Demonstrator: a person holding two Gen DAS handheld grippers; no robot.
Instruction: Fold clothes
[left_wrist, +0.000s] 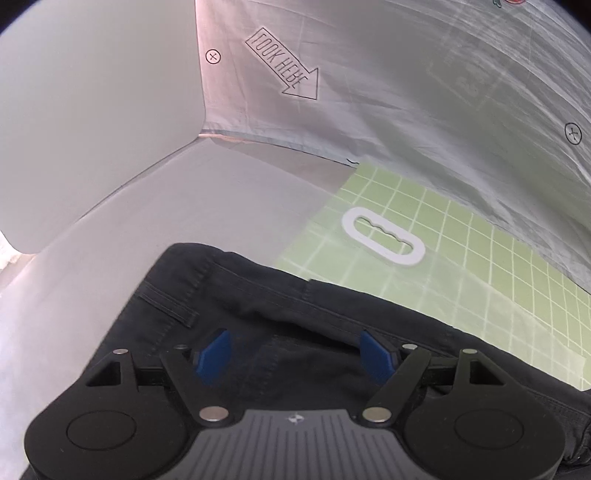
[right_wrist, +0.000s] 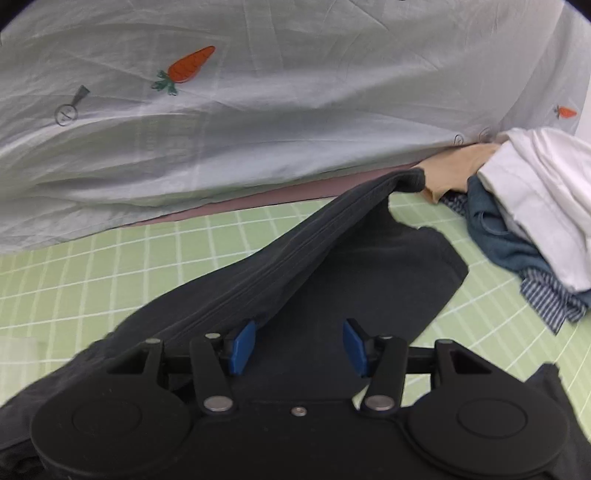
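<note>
Nearest in the left wrist view, the left tool (left_wrist: 295, 356) is hovering over the black trousers (left_wrist: 266, 332), its blue pads (left_wrist: 216, 354) standing wide apart and gripping nothing; the fabric is lying below the gap, not pinched. The trousers' stitched waistband and a belt loop are showing just beyond the left pad. The trousers are resting on the table, partly on its grey surface (left_wrist: 184, 214) and partly on the green grid mat (left_wrist: 480, 258). Farther out on the mat, a white oval ring (left_wrist: 384, 236) with a wavy inner slot is lying flat, apart from the trousers. Beyond it, at the table's far edge, a pale printed sheet (left_wrist: 406, 92) is hanging as a backdrop, carrying an arrow reading "LOOK HERE".

In the right wrist view, the right tool (right_wrist: 299, 347) is likewise released, its pads parted with no cloth clamped between them, though a ridge of trouser fabric is running right beside the left pad (right_wrist: 242, 347). The trouser leg (right_wrist: 332, 251) is stretching away across the green mat (right_wrist: 110, 266) toward the far edge, one fold raised in a long crease. To the far right, a heap of clothes (right_wrist: 524, 221) is sitting on the mat: white, blue, striped and tan pieces. Behind everything, the sheet is showing a carrot print (right_wrist: 188, 66).
</note>
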